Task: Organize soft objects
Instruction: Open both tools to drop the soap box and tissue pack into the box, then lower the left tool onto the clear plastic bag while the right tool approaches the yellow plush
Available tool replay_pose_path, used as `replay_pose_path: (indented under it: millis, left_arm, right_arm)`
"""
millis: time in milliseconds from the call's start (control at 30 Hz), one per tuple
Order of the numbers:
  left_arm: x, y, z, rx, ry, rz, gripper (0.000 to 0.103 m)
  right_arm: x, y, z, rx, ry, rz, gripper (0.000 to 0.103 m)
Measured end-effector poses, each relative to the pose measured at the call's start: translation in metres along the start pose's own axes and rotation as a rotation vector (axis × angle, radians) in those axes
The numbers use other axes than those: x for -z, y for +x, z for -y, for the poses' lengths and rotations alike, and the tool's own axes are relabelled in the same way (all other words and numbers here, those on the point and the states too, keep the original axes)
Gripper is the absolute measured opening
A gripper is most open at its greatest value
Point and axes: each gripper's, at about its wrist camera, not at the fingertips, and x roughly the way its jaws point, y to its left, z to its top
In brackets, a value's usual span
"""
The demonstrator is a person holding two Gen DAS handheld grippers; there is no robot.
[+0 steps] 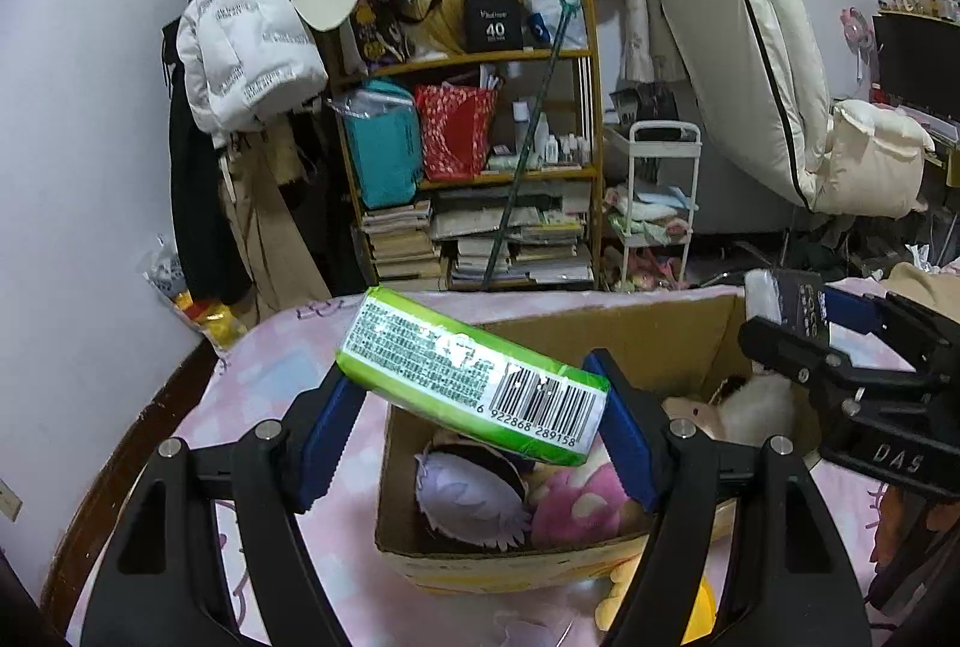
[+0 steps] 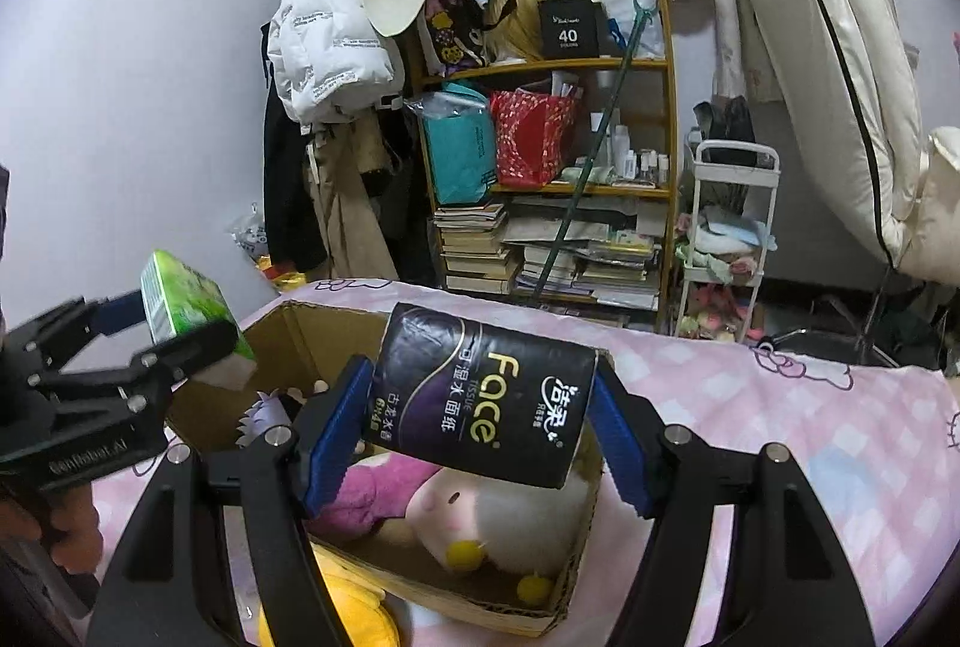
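Blue pads [image 1: 327,425] of my left gripper [image 1: 474,419] are clamped on a green tissue pack [image 1: 468,377], which sits tilted between them, its barcode end low on the right and its far end raised to the left. I hold it in the air over the near left part of an open cardboard box [image 1: 660,329]. In the right wrist view, my right gripper [image 2: 480,425] is squeezed on a black tissue pack [image 2: 480,395] printed "Face", pinched by its two ends and hanging above the middle of the same box.

Inside the box I see a pink plush [image 1: 576,503] beside a pale lilac plush [image 1: 468,497] at the near side, and a cream plush doll [image 2: 498,509] with pink cheeks under the black pack. A yellow plush [image 2: 354,611] lies outside, touching the box's near wall. The box stands on a bed with a pink checked sheet [image 2: 780,407].

Far behind the bed stands a wooden bookshelf [image 1: 591,107] crammed with books and bags; a white puffer jacket [image 1: 246,41] hangs to its left, and a white trolley [image 1: 663,191] stands to its right.
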Motion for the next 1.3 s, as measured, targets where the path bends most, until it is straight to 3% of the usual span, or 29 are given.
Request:
replay_pose_path:
  millis: [433, 500, 567, 667, 867, 1100, 1300]
  left_arm:
    - [0.007, 0.004, -0.002, 0.014, -0.014, -0.061, 0.075]
    - [0.007, 0.003, -0.003, 0.019, -0.02, -0.069, 0.081]
    - [0.009, -0.002, -0.004, 0.03, -0.019, -0.049, 0.095]
    - [0.01, -0.007, -0.004, 0.02, -0.001, -0.041, 0.095]
    - [0.012, -0.016, -0.008, -0.01, 0.009, -0.06, 0.096]
    - [0.019, -0.034, -0.016, -0.05, -0.003, -0.086, 0.101]
    - [0.026, -0.052, -0.024, -0.047, -0.016, -0.163, 0.101]
  right_arm:
    - [0.005, 0.004, 0.009, -0.053, 0.064, -0.046, 0.076]
    - [0.005, 0.002, 0.007, -0.054, 0.059, -0.042, 0.086]
    - [0.005, 0.0, 0.006, -0.053, 0.055, -0.038, 0.087]
    - [0.005, -0.002, 0.005, -0.05, 0.055, -0.036, 0.088]
    - [0.01, -0.017, -0.001, -0.037, 0.039, -0.028, 0.103]
    - [0.018, -0.039, -0.009, -0.026, 0.023, -0.037, 0.103]
    - [0.026, -0.056, -0.014, -0.026, 0.024, -0.056, 0.103]
